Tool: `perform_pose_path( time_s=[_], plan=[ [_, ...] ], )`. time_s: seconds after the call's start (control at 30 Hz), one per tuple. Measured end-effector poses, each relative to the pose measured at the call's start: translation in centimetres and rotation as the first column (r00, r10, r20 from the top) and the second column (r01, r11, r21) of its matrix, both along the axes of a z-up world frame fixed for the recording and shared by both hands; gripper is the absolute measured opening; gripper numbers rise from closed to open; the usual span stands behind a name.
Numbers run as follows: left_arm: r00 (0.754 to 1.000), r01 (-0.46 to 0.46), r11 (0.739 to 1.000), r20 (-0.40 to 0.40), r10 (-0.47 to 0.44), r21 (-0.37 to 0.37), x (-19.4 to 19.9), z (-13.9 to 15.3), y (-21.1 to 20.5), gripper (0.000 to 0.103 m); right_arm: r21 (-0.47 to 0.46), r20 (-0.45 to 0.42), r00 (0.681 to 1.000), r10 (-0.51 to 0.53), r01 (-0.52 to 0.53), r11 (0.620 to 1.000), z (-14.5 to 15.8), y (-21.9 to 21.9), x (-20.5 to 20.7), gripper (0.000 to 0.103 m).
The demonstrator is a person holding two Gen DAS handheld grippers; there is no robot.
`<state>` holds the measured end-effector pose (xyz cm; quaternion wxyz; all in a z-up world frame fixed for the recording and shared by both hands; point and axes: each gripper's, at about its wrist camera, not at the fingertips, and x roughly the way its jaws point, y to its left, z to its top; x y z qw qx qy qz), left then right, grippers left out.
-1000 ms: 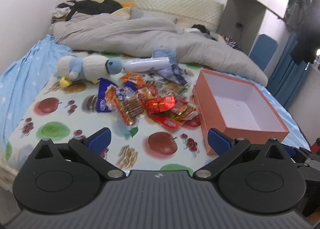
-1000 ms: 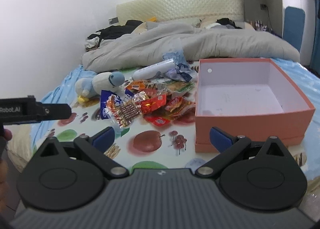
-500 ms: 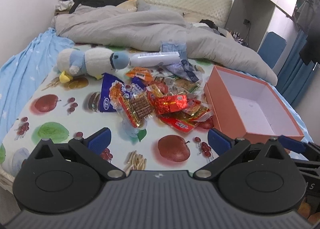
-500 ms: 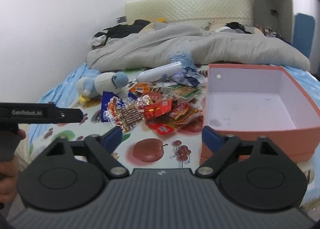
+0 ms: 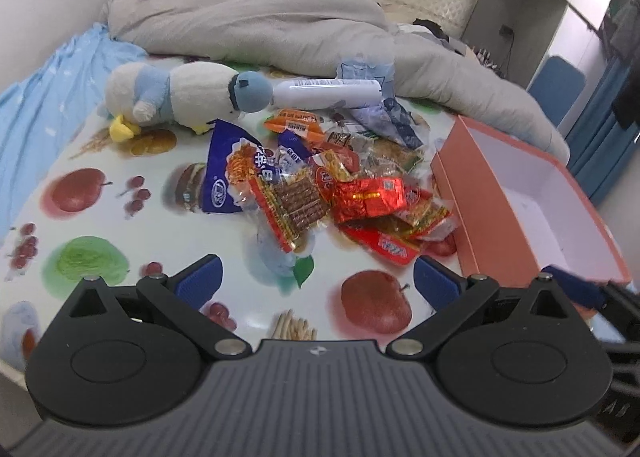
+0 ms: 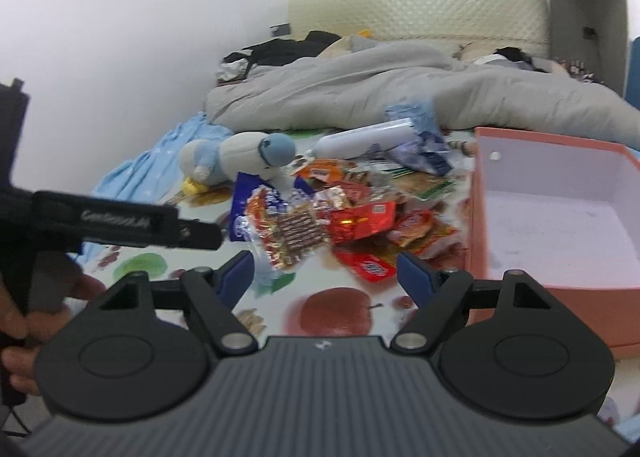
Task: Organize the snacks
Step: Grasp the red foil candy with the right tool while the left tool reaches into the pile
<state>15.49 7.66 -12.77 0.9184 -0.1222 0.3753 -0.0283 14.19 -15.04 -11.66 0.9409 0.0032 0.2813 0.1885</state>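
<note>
A pile of snack packets point(image 5: 340, 193), red, orange and blue, lies on the fruit-print sheet in the middle of the bed. An open orange box point(image 5: 476, 217) with a white inside stands to its right and holds nothing. My left gripper point(image 5: 316, 281) hovers open just short of the pile, with nothing between its fingers. In the right wrist view the pile point(image 6: 340, 217) sits ahead and the box point(image 6: 560, 313) at the right. My right gripper point(image 6: 326, 273) is open, its jaws closing, and nothing lies between them. The left gripper's body point(image 6: 120, 221), held by a hand, shows at the left.
A white and blue plush toy point(image 5: 180, 97) and a white bottle point(image 5: 328, 91) lie behind the pile, with a crumpled blue bag point(image 5: 372, 73). A grey duvet point(image 5: 280, 29) covers the far half of the bed. A blue chair point(image 5: 556, 81) stands at the right.
Both grippers have moved forward and down toward the snack pile, which looks larger now. The right gripper's jaws have narrowed. The snacks and the box have not moved.
</note>
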Motion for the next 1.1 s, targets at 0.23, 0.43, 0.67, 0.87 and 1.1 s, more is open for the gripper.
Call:
perform_pose_path(
  time_s=[0.23,0.43,0.67,0.87,1.1],
  plan=[
    [1.000,0.004,0.999,-0.015,-0.004,-0.036,3.5,-2.3,1.6,0.102,-0.109,0.003,1.000,0.010,-0.010,0.994,-1.3,2.3,2.3,0.079],
    [1.000,-0.007,1.000,-0.012,0.007,0.011,6.4,-4.2,2.1,0.102,-0.139,-0.014,0.999,0.040,-0.042,0.989,-3.0,3.4,4.4,0.078],
    [1.000,-0.019,0.999,-0.018,0.019,-0.029,9.7,-6.3,3.2,0.098,-0.179,-0.026,0.999,0.036,-0.040,0.983,-4.7,4.4,8.3,0.072],
    [0.998,-0.029,0.998,-0.049,0.026,-0.062,12.7,-8.9,3.7,0.095,-0.190,-0.053,0.999,0.006,-0.016,0.982,-6.7,4.6,11.8,0.070],
    [0.996,-0.060,0.991,-0.075,0.051,-0.116,14.0,-10.8,4.9,0.081,-0.240,-0.042,0.996,0.080,-0.088,0.967,-8.4,6.2,13.9,0.056]
  ],
)
